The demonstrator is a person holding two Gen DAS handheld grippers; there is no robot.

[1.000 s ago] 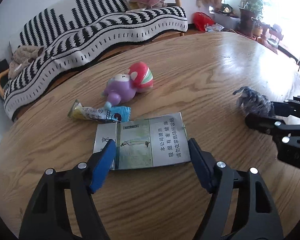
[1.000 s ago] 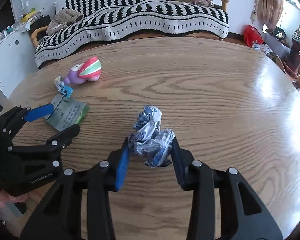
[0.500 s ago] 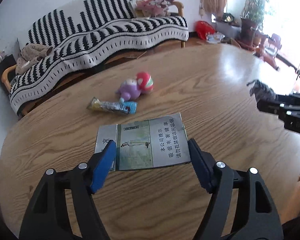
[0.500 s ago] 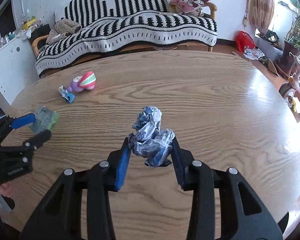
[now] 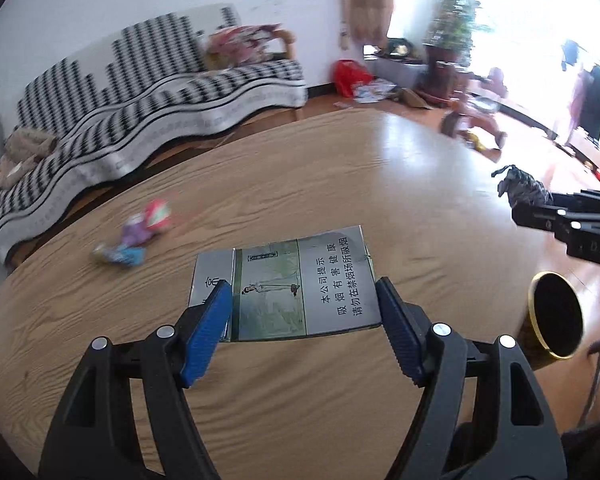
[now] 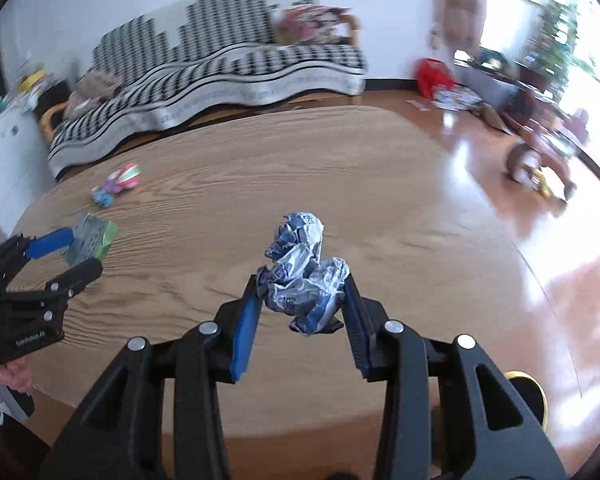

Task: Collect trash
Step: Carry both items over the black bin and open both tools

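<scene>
A striped sofa (image 5: 148,92) stands behind the round wooden worktop (image 5: 380,184). My left claw (image 5: 304,316) is clamped on a flattened cigarette pack (image 5: 296,284), held above the worktop. My right claw (image 6: 300,312) is clamped on a crumpled paper wad (image 6: 304,276), also clear of the wood. A purple toy (image 5: 146,224) and a snack wrapper (image 5: 118,254) lie on the worktop nearer the sofa. A gold-rimmed bin (image 5: 556,320) stands beside the worktop's edge, below my right claw.

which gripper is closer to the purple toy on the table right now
Left. The left gripper, shut on the flattened cigarette pack, is nearer the purple toy; the right gripper, holding crumpled paper, is farther.
</scene>
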